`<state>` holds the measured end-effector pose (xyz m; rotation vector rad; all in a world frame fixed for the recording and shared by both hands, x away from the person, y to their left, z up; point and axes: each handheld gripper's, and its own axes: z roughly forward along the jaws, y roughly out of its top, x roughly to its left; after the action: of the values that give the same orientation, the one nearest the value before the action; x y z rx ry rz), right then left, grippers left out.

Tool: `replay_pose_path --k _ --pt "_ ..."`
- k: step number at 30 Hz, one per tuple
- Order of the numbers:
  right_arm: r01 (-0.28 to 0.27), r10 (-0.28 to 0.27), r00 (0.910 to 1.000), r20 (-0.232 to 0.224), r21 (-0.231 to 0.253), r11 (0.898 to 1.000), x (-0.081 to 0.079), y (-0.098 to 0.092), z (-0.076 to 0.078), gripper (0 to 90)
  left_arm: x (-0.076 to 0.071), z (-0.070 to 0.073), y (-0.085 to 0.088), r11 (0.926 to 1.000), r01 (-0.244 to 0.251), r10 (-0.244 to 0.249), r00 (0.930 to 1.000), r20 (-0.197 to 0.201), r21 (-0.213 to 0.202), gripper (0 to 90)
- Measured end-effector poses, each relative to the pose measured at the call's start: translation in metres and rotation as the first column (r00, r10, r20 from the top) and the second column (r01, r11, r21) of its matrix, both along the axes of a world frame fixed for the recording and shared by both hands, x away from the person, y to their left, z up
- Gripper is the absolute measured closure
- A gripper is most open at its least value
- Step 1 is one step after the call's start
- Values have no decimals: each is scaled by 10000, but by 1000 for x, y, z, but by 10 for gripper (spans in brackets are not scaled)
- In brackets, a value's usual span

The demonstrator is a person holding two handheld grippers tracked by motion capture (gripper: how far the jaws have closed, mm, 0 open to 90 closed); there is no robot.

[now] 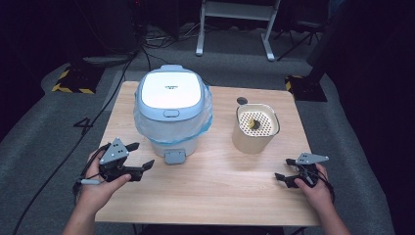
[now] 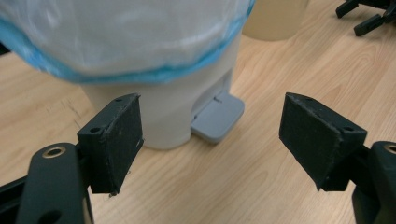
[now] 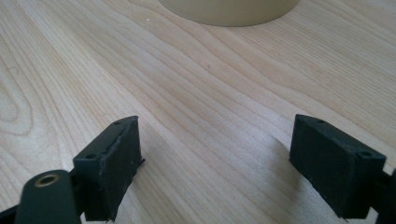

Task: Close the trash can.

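Observation:
A white pedal bin (image 1: 171, 105) with a pale blue lid and a blue-edged plastic liner stands at the table's centre left; its grey pedal (image 1: 174, 156) faces me. In the left gripper view the bin (image 2: 163, 112) and pedal (image 2: 218, 116) lie just ahead of the jaws. My left gripper (image 1: 140, 155) is held open, empty, low over the table to the left of the pedal. A cream container (image 1: 255, 128) with a perforated top stands to the right. My right gripper (image 1: 285, 169) hovers open and empty near the table's front right; the container's base (image 3: 229, 10) is ahead.
The wooden table (image 1: 220, 196) has bare room along its front between the two hands. A small dark disc (image 1: 242, 101) lies behind the cream container. Cables and a white stand's legs (image 1: 235, 29) are on the grey floor beyond the table.

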<state>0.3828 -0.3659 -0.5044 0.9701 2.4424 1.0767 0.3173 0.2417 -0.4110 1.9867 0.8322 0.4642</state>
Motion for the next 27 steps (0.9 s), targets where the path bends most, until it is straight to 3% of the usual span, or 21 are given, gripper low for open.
replay_pose_path --k 3,9,13,15,16,18,20,21,25,27 --pt "5 -5 10000 4 -15 10000 0 0 0 165 1 -8 4 9983 -156 174 9994 -304 570 220" --pt "5 -5 10000 6 -17 10000 0 0 0 165 4 -23 7 9988 -365 389 9963 -768 314 221" --pt "3 -3 10000 6 -18 10000 0 0 0 165 10 -45 3 9968 -333 425 9906 -1300 723 221" --pt "4 -4 10000 7 -19 10000 0 0 0 165 12 -48 3 9963 -299 405 9901 -1344 803 220" --pt "1 -1 10000 4 -3 10000 0 0 0 165 15 -57 1 9917 -325 517 9866 -1550 1241 220" --pt "3 -3 10000 5 -17 10000 0 0 0 165 17 -60 1 9901 -328 541 9863 -1557 1364 218" --pt "2 -2 10000 6 -15 10000 0 0 0 165 19 -70 -1 9880 -243 541 9795 -1939 1526 216" --pt "2 -2 10000 6 -15 10000 0 0 0 165 19 -70 -1 9880 -243 541 9795 -1939 1526 216" --pt "4 -4 10000 6 -17 10000 0 0 0 165 21 -81 -6 9715 -215 726 9751 -2097 2362 203" --pt "5 -5 10000 5 -17 10000 0 0 0 165 21 -82 -7 9699 -170 702 9747 -2123 2429 199"
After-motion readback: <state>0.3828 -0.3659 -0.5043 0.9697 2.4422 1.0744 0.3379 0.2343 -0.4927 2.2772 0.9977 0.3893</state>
